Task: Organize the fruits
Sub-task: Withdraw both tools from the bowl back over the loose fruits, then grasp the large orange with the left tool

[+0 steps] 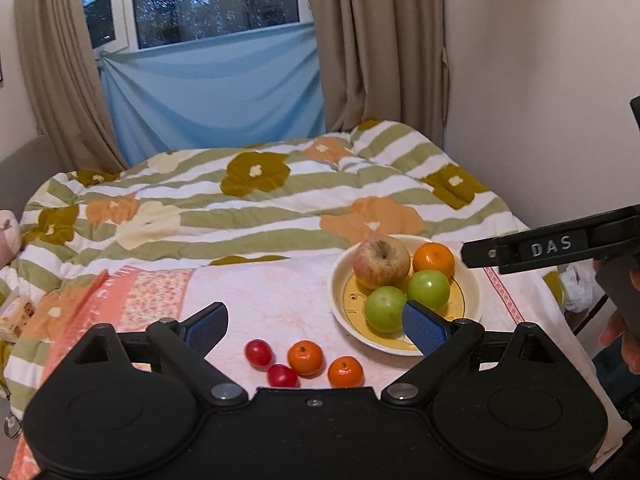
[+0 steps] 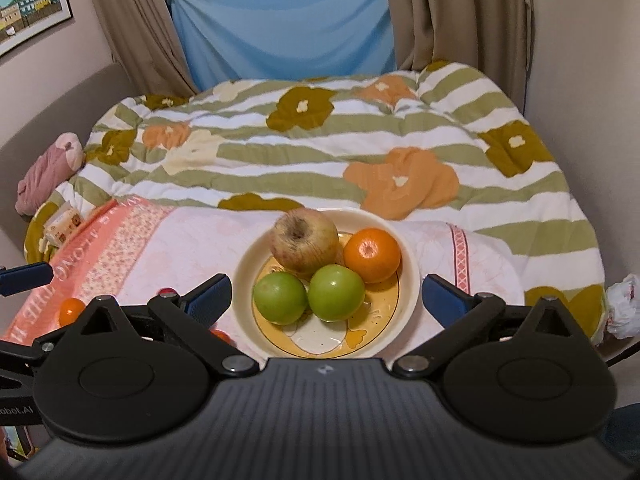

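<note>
A cream plate [image 2: 408, 256] on the pink cloth [image 2: 192, 248] holds a blotchy apple [image 2: 304, 240], an orange [image 2: 372, 254] and two green apples [image 2: 280, 298] [image 2: 336, 292]. My right gripper [image 2: 326, 296] hovers over the plate's near side, open wide and empty. In the left wrist view the plate [image 1: 338, 280] is at the right. Two red tomatoes [image 1: 259, 353] [image 1: 282, 376] and two small oranges [image 1: 305, 357] [image 1: 346, 372] lie on the cloth between the fingers of my left gripper [image 1: 316, 324], which is open and empty above them. The right gripper [image 1: 552, 246] shows beyond the plate.
The cloth lies on a striped floral quilt [image 1: 280, 200] covering a bed. A pink soft toy [image 2: 52, 172] and a small carton [image 2: 64, 224] sit at the left edge, crumpled white material [image 2: 624, 304] at the right. Walls and curtains close the far side. A person's hand [image 1: 628, 344] is at the right.
</note>
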`<state>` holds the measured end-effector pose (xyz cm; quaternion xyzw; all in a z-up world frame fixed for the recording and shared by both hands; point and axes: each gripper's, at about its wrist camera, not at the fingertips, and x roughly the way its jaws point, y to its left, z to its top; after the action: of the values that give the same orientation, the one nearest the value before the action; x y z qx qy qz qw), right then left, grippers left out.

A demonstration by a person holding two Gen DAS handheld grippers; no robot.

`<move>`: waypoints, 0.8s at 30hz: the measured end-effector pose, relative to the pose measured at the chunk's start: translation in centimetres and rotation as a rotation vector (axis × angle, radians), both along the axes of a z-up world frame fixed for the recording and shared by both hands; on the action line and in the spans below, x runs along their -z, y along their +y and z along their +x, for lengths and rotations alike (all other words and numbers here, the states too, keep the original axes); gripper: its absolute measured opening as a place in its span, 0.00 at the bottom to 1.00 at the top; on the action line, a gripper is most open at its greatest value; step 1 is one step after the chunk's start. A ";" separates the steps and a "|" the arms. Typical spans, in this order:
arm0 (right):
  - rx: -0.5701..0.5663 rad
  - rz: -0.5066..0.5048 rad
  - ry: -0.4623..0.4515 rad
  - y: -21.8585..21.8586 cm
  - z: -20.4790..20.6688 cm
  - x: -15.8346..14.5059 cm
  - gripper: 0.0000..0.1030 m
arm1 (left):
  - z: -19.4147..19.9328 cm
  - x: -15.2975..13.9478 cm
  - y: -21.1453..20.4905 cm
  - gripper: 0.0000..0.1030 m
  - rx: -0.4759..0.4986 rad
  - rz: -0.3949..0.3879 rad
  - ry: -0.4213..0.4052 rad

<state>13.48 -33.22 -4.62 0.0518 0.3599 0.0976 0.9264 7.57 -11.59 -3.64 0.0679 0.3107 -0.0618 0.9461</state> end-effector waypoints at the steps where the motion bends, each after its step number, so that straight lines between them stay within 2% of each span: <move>1: 0.003 0.003 -0.005 0.1 -0.5 -0.5 1.00 | -0.4 -0.3 0.2 0.94 -0.005 0.001 -0.007; 13: 0.052 0.030 -0.068 3.5 -6.2 -5.1 1.00 | -4.3 -3.8 6.3 0.94 -0.045 -0.011 -0.064; 19: 0.079 0.038 -0.063 7.4 -8.1 -5.2 1.00 | -4.7 -3.6 10.2 0.94 -0.041 -0.008 -0.057; 24: 0.116 0.031 -0.063 11.2 -9.2 -4.2 1.00 | -4.5 -2.3 13.7 0.94 -0.018 -0.009 -0.031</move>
<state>4.27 -22.05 -0.42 0.0837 0.3255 0.0511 0.9404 3.11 2.16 -1.38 0.0620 0.2964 -0.0537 0.9515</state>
